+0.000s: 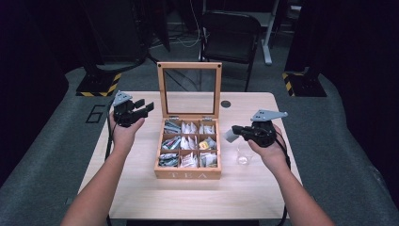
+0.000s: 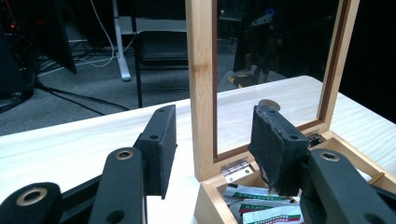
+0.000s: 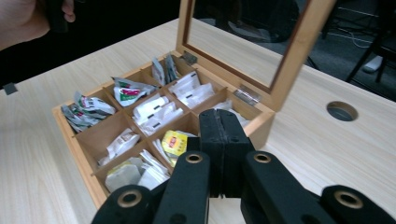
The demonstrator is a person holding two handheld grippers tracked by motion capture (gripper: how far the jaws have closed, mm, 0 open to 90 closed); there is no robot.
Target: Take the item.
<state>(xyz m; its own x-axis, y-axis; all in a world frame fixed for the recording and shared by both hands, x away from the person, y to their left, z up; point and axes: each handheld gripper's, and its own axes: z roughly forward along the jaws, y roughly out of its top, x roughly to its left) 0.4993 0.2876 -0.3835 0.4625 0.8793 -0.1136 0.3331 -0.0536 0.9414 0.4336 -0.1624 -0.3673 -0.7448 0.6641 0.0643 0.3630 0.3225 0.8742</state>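
Now the right claw (image 1: 237,131), pinched shut on a white tea bag (image 1: 230,135), should carry it level to the glass (image 1: 243,156) near the bench's right edge, while the left claw (image 1: 141,108) waits half open and empty.

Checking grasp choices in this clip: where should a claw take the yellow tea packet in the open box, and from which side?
Grip the yellow tea packet by its upper edge, coming from straight above. It stands nearly upright among other packets in its compartment of the tea box, and the wooden dividers block any sideways approach.
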